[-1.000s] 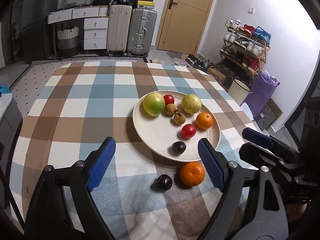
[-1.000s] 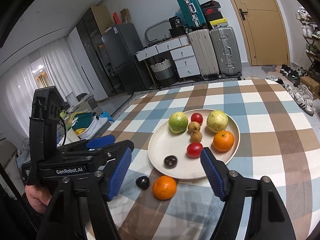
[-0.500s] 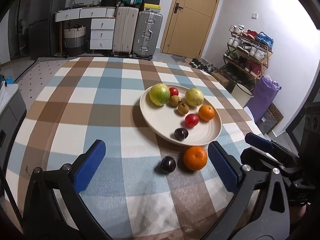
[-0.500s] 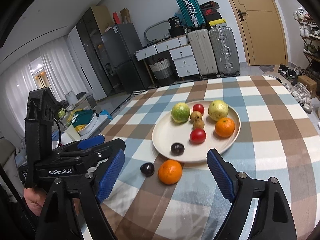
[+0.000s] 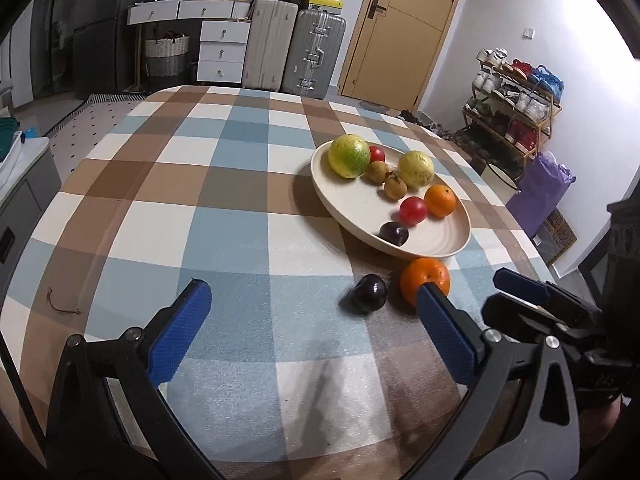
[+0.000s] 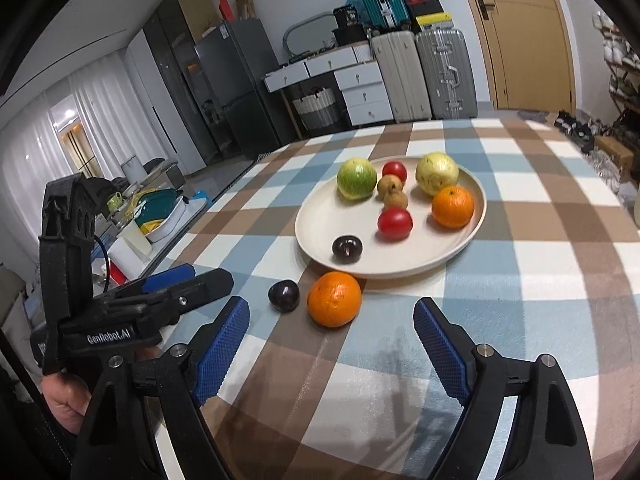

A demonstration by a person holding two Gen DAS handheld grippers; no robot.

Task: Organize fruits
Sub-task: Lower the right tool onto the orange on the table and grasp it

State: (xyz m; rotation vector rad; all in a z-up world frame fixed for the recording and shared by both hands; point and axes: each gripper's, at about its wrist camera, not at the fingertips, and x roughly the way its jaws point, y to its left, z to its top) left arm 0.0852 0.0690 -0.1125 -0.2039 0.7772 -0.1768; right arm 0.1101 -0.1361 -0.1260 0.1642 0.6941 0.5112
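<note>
A cream plate [image 6: 316, 236] on the checked tablecloth holds a green fruit [image 6: 357, 179], a yellow fruit [image 6: 437, 173], two red ones, two small brown ones, an orange [image 6: 453, 206] and a dark plum [image 6: 347, 248]. Off the plate, near its front rim, lie a second orange [image 6: 334, 300] [image 5: 426, 278] and a second plum [image 6: 284, 295] [image 5: 370, 293]. My right gripper [image 6: 332, 314] is open just short of that orange. My left gripper [image 5: 310, 294] is open and empty, with the plum and orange ahead toward its right finger [image 5: 444, 332].
The checked table [image 5: 224, 184] stretches left and far of the plate. A scrap of string [image 5: 60, 306] lies near its left edge. Suitcases [image 5: 316, 52], drawers, a door and a shoe rack [image 5: 516, 92] stand beyond. A hand [image 6: 64, 400] holds the left gripper [image 6: 208, 276].
Both grippers' jaws have spread wider and both have sunk toward the table. The loose orange and plum now sit closer in both views. No fruit has moved.
</note>
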